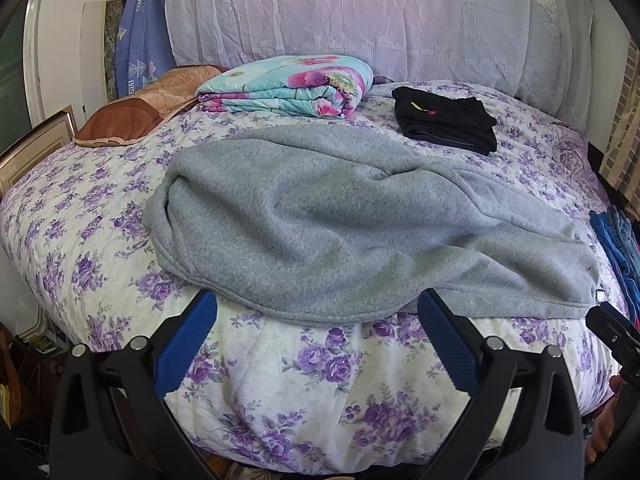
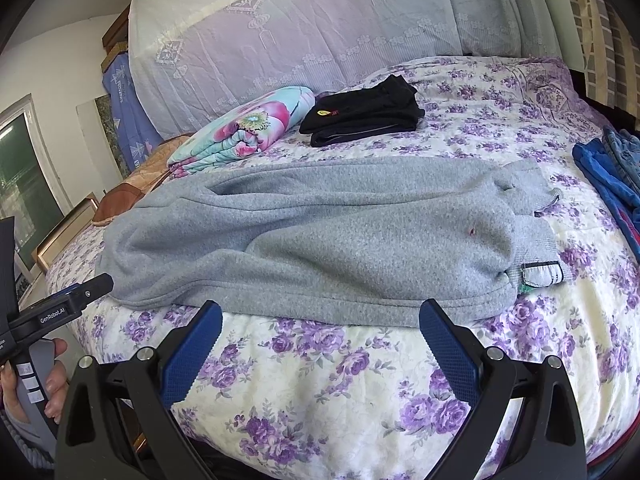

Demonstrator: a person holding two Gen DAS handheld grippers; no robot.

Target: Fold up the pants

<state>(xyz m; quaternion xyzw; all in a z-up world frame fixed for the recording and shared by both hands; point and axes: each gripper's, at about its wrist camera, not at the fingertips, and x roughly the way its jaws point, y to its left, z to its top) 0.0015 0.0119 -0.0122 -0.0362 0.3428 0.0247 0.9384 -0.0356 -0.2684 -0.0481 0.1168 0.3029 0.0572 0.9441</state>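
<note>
While the grey pants [image 1: 340,216] lay rumpled mid-frame on the bed [image 1: 280,380], both the left tool [image 1: 316,312] and right tool [image 2: 320,320] hovered released. Best practice: pinch waistband [image 2: 536,240] corners squarely.

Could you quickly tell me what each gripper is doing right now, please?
Left gripper: jaws open, holding nothing, just short of the grey pants.
Right gripper: jaws open, holding nothing, at the pants' near edge.

**A home bedroom**

Shown by a bed [image 1: 280,380] under a purple-flowered quilt, a lace-draped headboard [image 1: 360,12], a folded floral blanket [image 1: 288,86], a brown pillow [image 1: 132,114], stacked clothes [image 2: 364,118], and picture frames [image 1: 36,148] leaning against the wall.
</note>
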